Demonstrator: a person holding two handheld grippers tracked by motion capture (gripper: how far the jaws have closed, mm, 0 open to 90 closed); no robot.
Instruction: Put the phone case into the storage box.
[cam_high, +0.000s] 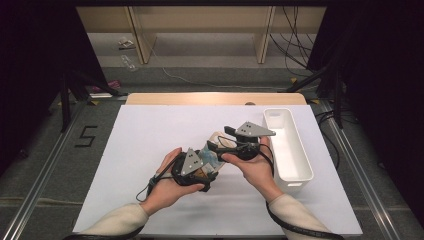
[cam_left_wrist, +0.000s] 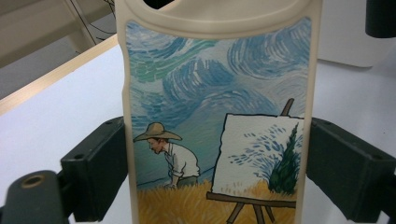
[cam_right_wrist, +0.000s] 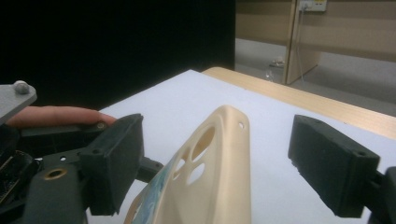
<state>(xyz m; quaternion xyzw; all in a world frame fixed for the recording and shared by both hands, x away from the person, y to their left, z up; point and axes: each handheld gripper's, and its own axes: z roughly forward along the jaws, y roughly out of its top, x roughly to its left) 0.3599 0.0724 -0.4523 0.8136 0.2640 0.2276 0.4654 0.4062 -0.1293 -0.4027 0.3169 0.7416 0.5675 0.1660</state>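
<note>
A cream phone case (cam_high: 214, 150) with a painted picture of a man in a straw hat at an easel is held above the white mat. My left gripper (cam_high: 204, 166) is shut on it: in the left gripper view both black jaws press the long sides of the case (cam_left_wrist: 210, 107), near its lower half. My right gripper (cam_high: 222, 144) comes in from the right. In the right gripper view its jaws stand either side of the case's camera-hole end (cam_right_wrist: 219, 154), with a gap on each side. The right gripper (cam_right_wrist: 222, 161) is open.
A long white plastic tray (cam_high: 295, 177) stands on the mat's right side, close to the right hand. The white mat (cam_high: 145, 145) covers a wooden table (cam_high: 215, 98). Shelf legs and cables lie on the floor beyond.
</note>
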